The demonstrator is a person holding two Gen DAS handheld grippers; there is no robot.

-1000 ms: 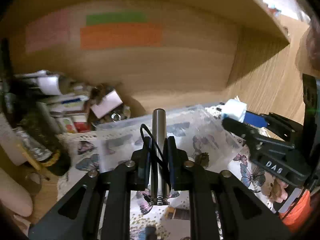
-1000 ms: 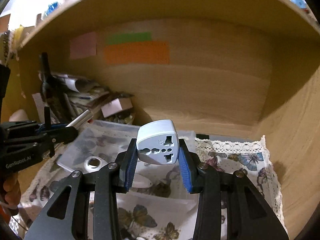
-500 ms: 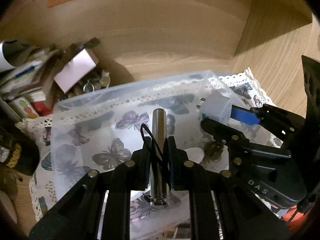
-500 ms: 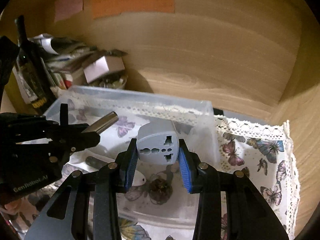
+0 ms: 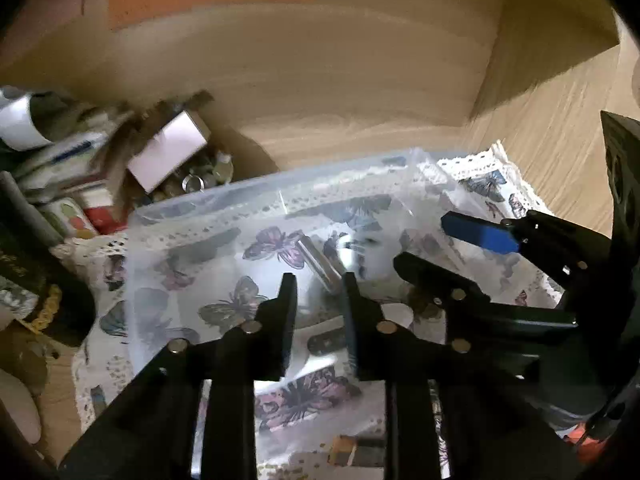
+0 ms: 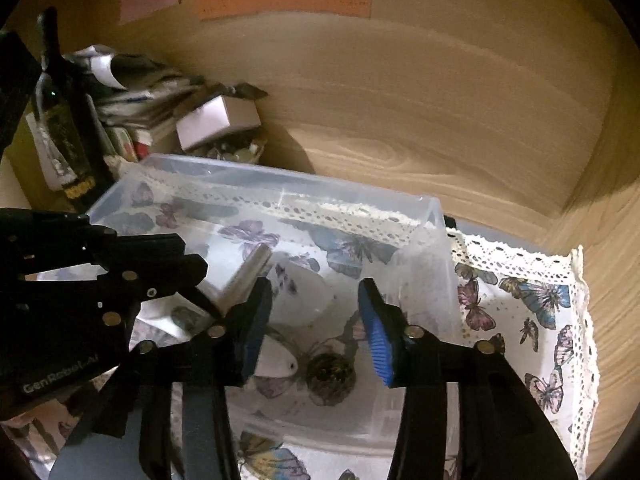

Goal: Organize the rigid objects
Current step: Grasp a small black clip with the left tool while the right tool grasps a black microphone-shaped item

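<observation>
**Op:** Far left I see a dark bottle (image 6: 66, 136) standing against the wooden back wall (image 6: 440, 100), with stacked papers (image 6: 132, 96) and a small white box (image 6: 218, 120) beside it. All of it sits outside the bin.

**Eng:** Left gripper?

**Op:** My left gripper (image 5: 318, 286) is over the clear plastic bin (image 6: 280, 184), jaws parted, nothing between them. The metal cylinder (image 6: 250, 274) lies tilted inside the bin just past its fingertips, blurred in the left wrist view.

**Eng:** And the adapter?

**Op:** The white plug adapter (image 6: 304, 296) is inside the bin too, right next to the cylinder; can't tell if they touch. It looks smeared in both views. In front of it are a white oval piece (image 6: 276, 364) and a pine cone (image 6: 330, 376) on the bin floor.

**Eng:** Right side?

**Op:** My right gripper (image 6: 316, 320) is wide open above the bin, blue pads (image 6: 378, 344) bare, holding nothing. Further right, the butterfly cloth (image 6: 520, 300) with its lace edge lies on the shelf beside the bin.
</observation>
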